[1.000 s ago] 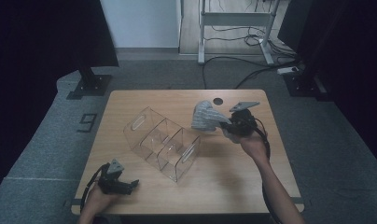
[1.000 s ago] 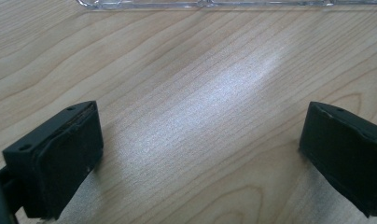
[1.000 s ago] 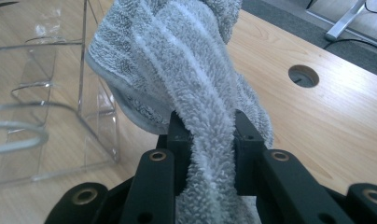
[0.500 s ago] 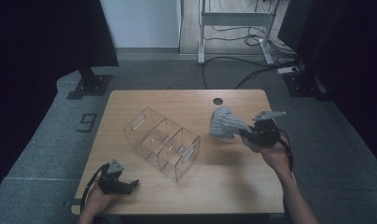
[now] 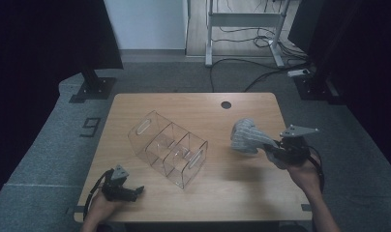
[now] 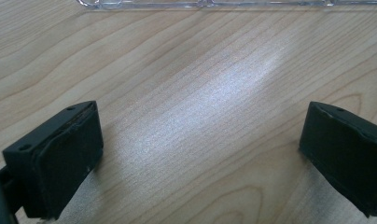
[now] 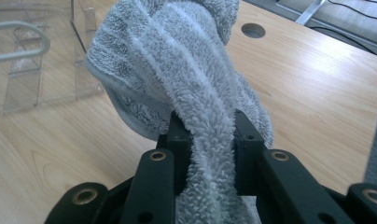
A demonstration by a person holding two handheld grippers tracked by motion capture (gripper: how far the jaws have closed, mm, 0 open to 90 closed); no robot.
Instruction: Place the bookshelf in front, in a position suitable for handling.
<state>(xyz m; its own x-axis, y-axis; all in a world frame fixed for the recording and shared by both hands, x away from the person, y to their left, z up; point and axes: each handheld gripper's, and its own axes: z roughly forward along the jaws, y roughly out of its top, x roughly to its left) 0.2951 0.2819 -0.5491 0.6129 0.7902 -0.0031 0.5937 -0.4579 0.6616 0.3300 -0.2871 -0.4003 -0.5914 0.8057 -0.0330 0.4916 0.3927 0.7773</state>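
A grey terry towel (image 5: 247, 136) hangs bunched above the right side of the wooden table (image 5: 222, 188), pinched in my right gripper (image 5: 276, 151). In the right gripper view the towel (image 7: 186, 79) runs down between the two black jaws, and my right gripper (image 7: 207, 135) is shut on it. A clear plastic organizer (image 5: 167, 148) with several compartments stands at the table's middle, left of the towel. My left gripper (image 5: 134, 191) rests low at the front left corner. Its jaws stand wide apart over bare wood in the left gripper view (image 6: 200, 149), with nothing between them.
A round cable hole (image 5: 226, 104) sits near the table's far edge. The organizer's clear edge (image 6: 200, 3) shows at the top of the left gripper view. Beyond the table are a metal stand (image 5: 242, 29), floor cables and dark panels.
My right gripper has carried the towel toward the right and nearer the front edge, away from the organizer. The left gripper has stayed where it was.
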